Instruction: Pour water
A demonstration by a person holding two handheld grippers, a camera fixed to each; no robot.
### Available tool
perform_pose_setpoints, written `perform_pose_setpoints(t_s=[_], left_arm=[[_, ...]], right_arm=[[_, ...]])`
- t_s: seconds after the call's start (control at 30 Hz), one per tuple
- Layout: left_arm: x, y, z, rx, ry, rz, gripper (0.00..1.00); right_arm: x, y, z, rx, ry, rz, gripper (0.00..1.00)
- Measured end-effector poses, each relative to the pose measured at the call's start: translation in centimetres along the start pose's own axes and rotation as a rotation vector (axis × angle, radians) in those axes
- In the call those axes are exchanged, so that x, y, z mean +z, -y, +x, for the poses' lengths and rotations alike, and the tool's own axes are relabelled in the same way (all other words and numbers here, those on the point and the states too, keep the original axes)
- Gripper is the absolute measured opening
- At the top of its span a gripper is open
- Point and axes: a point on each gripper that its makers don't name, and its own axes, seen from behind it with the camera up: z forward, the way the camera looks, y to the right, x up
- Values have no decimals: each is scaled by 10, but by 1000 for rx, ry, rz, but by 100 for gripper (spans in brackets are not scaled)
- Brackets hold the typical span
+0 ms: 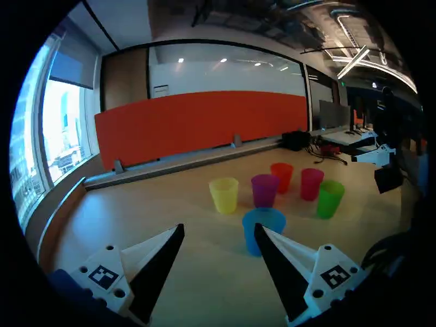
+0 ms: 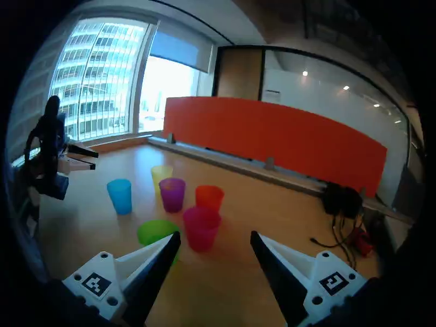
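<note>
Your left gripper [image 1: 218, 226] has its jaws spread wide with nothing between them. Your right gripper [image 2: 215, 234] is the same, so both are empty. The six plastic cups stand upright in a loose cluster on the wooden table [image 1: 163, 201], long axes vertical and mouths up.

What the next move turns on is which cup lies in front of which jaws. In the left gripper view the blue cup [image 1: 263, 229] stands just ahead of the fingertips. It is off to one side of the gap, and one finger's tip covers part of it, so I judge you would have to slide sideways before closing in. In the right gripper view the pink cup [image 2: 201, 228] sits just ahead and almost centred in the gap. The green cup [image 2: 157, 233] is just beside it, half hidden behind a finger. So your left hand is nearer the blue one and your right hand nearer the pink. The yellow cup [image 1: 224, 194], purple cup [image 1: 265, 189] and orange cup [image 1: 282, 177] stand farther back.

From this low angle I cannot tell whether any of them holds water, so look inside before you choose which to tip.

For writing, only the square black-and-white markers [image 1: 103, 276] on the fingers show, and they are patterns, not words. I can make out no brand or label on any cup.
</note>
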Motion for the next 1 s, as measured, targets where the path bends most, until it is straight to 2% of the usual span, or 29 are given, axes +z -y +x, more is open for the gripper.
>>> perform_pose_setpoints(t_s=[0.07, 0.23, 0.47, 0.67, 0.83, 1.0], left_arm=[[-4, 5, 5, -10, -27, 30, 95], [-14, 15, 22, 2, -98, 98, 95], [-26, 22, 39, 13, -172, 169, 95], [-30, 28, 46, -32, -212, 208, 95], [-31, 33, 49, -82, -240, 223, 95], [-32, 38, 52, -101, -251, 242, 95]], right_arm=[[-2, -2, 7, 5, -29, -29, 100], [-5, -13, 21, 38, -95, -114, 100], [-9, -37, 39, 83, -191, -262, 100], [-18, -55, 49, 131, -260, -380, 100], [-26, -68, 55, 138, -307, -467, 100], [-33, -75, 62, 149, -342, -525, 100]])
